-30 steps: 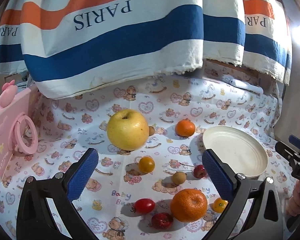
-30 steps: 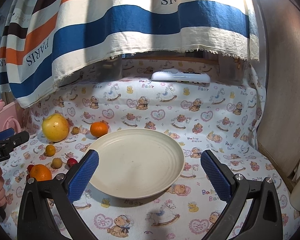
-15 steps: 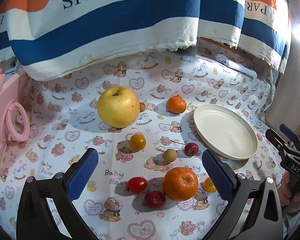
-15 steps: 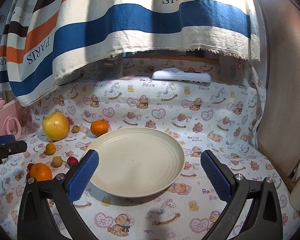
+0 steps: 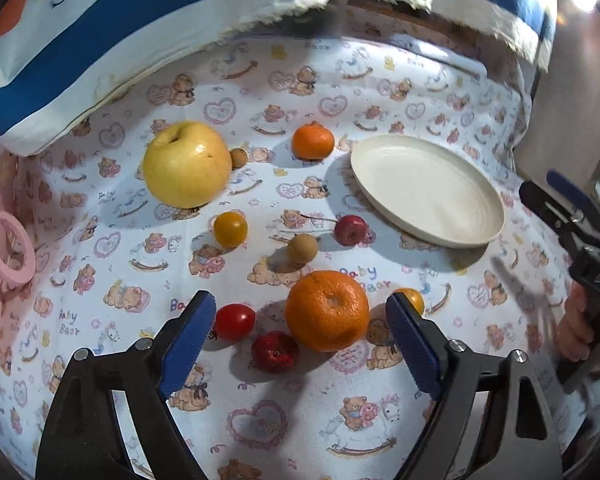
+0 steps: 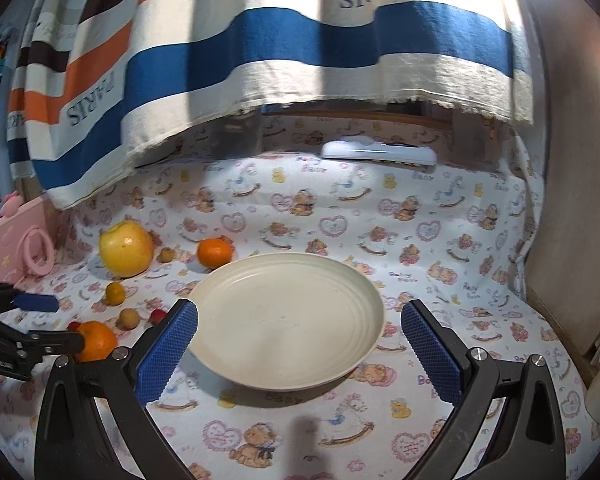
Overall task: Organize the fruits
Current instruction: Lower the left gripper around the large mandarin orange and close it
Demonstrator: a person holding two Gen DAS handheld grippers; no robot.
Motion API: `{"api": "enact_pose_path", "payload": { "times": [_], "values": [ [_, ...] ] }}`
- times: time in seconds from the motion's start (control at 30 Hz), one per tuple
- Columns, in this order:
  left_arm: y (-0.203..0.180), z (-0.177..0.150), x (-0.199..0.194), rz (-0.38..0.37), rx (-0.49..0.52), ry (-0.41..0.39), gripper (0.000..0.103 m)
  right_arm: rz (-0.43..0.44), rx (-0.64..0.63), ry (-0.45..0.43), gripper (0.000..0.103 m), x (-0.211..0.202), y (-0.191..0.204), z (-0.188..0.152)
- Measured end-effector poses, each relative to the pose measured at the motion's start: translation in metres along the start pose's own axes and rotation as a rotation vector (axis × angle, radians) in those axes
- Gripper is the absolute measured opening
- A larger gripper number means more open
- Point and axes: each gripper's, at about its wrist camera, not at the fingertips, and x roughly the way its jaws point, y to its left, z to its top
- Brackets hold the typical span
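The left gripper (image 5: 300, 330) is tilted down over the near cluster of fruit, its fingers apart but just closing in, with the big orange (image 5: 327, 310) between them and untouched. The empty plate (image 5: 428, 190) lies to its right. The right gripper (image 6: 298, 346) is open over that plate, holding nothing.

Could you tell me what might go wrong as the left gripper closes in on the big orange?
1. The left gripper, open with its jaws just closing, frames the big orange along with a red tomato and a dark red fruit; a finger could knock either one rolling.
2. A small yellow fruit sits right by the right finger, so it may get pinched.
3. The round orange could slip on the way to the plate.
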Motion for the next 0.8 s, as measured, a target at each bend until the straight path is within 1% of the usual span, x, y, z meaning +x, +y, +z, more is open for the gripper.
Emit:
{"api": "enact_pose_path", "payload": {
  "times": [0.03, 0.07, 0.1, 0.17, 0.2, 0.27, 0.4, 0.43, 0.5, 0.53, 0.6, 0.67, 0.8],
  "values": [
    [-0.001, -0.001, 0.002, -0.006, 0.005, 0.009, 0.086, 0.037, 0.012, 0.001, 0.102, -0.001, 0.0, 0.0],
    [-0.001, -0.002, 0.005, -0.011, 0.008, 0.017, 0.083, 0.05, 0.017, 0.003, 0.102, -0.001, 0.0, -0.001],
    [-0.002, -0.002, 0.008, -0.011, 0.012, 0.029, 0.078, 0.053, 0.015, 0.006, 0.102, -0.001, 0.001, -0.001],
    [-0.002, -0.002, 0.013, 0.0, 0.029, 0.048, 0.072, 0.035, -0.003, 0.007, 0.102, -0.001, 0.004, -0.002],
    [-0.002, -0.002, 0.014, 0.007, 0.03, 0.051, 0.072, 0.035, -0.003, 0.009, 0.102, -0.001, 0.005, -0.003],
    [-0.001, -0.002, 0.016, -0.003, 0.027, 0.052, 0.072, 0.048, 0.004, 0.017, 0.102, 0.0, 0.005, -0.003],
    [-0.003, -0.002, 0.017, -0.002, 0.041, 0.048, 0.072, 0.048, 0.003, 0.023, 0.102, 0.0, 0.005, -0.003],
    [-0.003, -0.003, 0.02, -0.011, 0.044, 0.061, 0.072, 0.05, 0.003, 0.025, 0.102, 0.001, 0.005, -0.003],
    [-0.005, -0.004, 0.026, -0.055, 0.04, 0.092, 0.071, 0.049, 0.001, 0.025, 0.102, 0.001, 0.005, -0.003],
    [-0.006, -0.004, 0.027, -0.06, 0.042, 0.097, 0.071, 0.05, -0.001, 0.026, 0.102, 0.001, 0.006, -0.003],
    [-0.008, -0.005, 0.028, -0.038, 0.057, 0.092, 0.063, 0.055, 0.003, 0.028, 0.102, 0.001, 0.006, -0.004],
    [-0.01, -0.006, 0.028, -0.02, 0.063, 0.083, 0.058, 0.061, 0.009, 0.032, 0.102, 0.001, 0.005, -0.004],
    [-0.008, -0.006, 0.031, -0.024, 0.061, 0.081, 0.058, 0.074, 0.008, 0.045, 0.102, 0.002, 0.007, -0.005]
  ]
}}
